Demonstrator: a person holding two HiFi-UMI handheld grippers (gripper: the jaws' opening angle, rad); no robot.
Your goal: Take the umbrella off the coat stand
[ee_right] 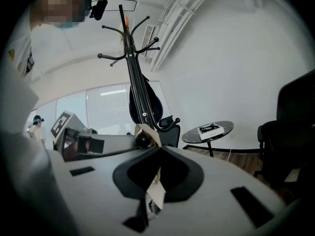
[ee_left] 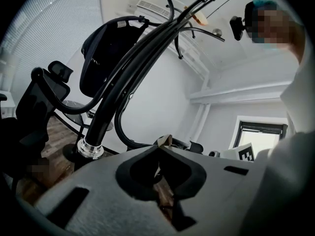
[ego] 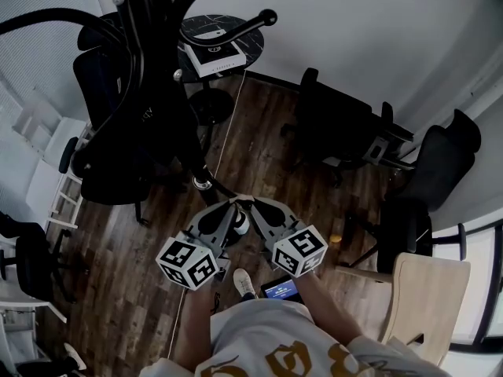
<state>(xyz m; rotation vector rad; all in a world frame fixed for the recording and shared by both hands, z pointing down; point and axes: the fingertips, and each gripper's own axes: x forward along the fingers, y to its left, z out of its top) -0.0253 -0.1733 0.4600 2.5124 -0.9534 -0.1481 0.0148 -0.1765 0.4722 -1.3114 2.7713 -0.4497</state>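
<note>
The black coat stand rises at the upper left of the head view, its ball-tipped hooks spread toward me. A black, loosely folded umbrella hangs against the pole below the hooks; the left gripper view shows the umbrella as a dark bulge. From the head view I cannot separate it from the dark shapes around the pole. My left gripper and right gripper are held side by side in front of my body, near the stand's foot. Both are shut and hold nothing. The closed tips of the left gripper and right gripper point toward the stand.
A round dark table bearing a white book stands behind the stand. Black office chairs sit to the left, at the right and at the far right. A pale wooden panel is at lower right, white shelving at left.
</note>
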